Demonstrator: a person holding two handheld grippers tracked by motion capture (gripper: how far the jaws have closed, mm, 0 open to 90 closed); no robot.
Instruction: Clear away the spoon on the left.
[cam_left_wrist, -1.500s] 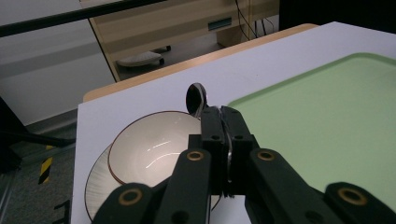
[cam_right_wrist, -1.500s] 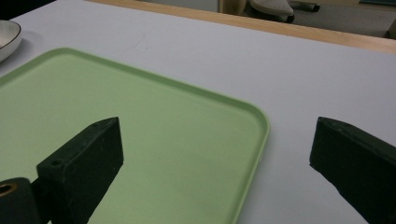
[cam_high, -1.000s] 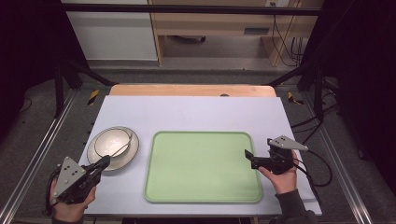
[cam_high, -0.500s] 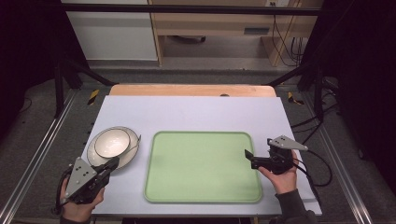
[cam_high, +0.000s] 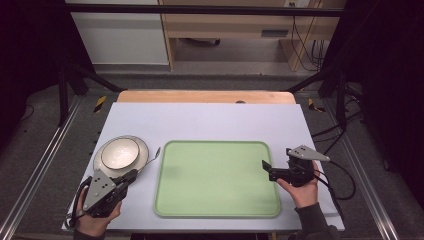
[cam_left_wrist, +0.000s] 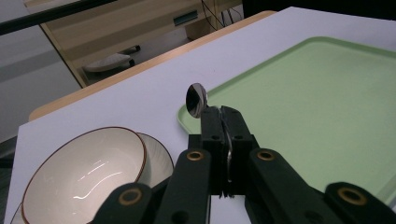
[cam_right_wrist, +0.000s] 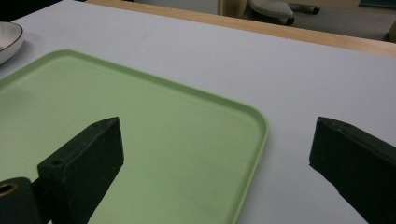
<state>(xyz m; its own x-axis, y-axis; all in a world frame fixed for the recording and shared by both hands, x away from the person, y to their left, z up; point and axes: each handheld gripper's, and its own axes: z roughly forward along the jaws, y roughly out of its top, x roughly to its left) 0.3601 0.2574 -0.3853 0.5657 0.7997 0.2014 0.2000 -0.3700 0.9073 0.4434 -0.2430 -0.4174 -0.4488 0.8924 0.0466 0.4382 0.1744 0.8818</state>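
The light, stiff, slippery metal spoon (cam_left_wrist: 197, 98) is clamped by its thin handle in the left gripper (cam_left_wrist: 219, 116), whose jaws are closed.

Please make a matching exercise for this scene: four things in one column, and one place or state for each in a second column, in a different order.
1. shiny metal spoon
2. cream bowl with a brown rim
3. pale green plastic tray
4. right gripper

A. standing on a plate
B. jaws wide apart
C. empty, in the middle of the table
D. clamped in the left gripper

Pairs: 1-D, 2-A, 3-C, 4-B
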